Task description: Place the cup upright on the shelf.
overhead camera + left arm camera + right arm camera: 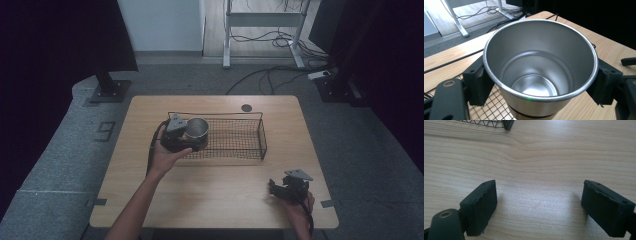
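wooden table (210, 185), left gripper (176, 134) clamping steel cup (540, 67), base hidden, right gripper (539, 207) wide

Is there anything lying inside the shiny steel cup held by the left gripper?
No, the left gripper view looks straight into the shiny steel cup, and its bare bottom holds nothing.

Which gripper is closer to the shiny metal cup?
Left. The left gripper has its fingers clamped on the metal cup at the wire basket. The right gripper sits far off, open, over bare table.
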The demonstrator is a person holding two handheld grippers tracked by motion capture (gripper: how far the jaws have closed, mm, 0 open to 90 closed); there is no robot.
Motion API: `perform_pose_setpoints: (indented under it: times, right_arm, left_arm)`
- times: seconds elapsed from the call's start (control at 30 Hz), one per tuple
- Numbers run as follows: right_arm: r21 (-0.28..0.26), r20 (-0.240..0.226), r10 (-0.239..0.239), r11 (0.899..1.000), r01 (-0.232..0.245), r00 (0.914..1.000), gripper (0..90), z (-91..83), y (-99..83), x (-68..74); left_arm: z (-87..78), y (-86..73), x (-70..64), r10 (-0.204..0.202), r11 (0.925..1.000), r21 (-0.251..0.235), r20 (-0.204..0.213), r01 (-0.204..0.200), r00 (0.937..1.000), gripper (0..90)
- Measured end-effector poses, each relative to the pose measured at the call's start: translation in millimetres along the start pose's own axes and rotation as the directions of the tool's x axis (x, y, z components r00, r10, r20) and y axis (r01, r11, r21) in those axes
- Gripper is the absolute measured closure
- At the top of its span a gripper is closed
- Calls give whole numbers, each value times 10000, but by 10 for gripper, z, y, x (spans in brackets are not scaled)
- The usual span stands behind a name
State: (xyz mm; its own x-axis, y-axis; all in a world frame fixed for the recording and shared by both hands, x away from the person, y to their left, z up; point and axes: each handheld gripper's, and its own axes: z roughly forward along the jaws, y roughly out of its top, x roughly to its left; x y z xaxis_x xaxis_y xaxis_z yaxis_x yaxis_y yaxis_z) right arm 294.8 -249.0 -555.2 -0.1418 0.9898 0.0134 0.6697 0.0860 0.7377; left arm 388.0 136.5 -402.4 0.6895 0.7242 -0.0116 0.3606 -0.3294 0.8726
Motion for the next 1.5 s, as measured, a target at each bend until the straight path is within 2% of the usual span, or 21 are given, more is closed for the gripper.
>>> perform_pose_setpoints:
  times: [0.53,0.8,1.5]
  right_arm:
    - [-24,9,1,10000,-1,10000,133,2,-1,1]
    - [-23,11,-2,10000,2,10000,133,2,-1,1]
    - [-14,7,-3,10000,3,10000,133,1,-1,1]
  left_arm:
    - [82,18,92,-122,9999,120,-80,123,9999,190]
    - [143,65,93,23,9997,223,-86,-21,10000,190]
    - [316,187,136,-4,9996,299,-228,11,9997,190]
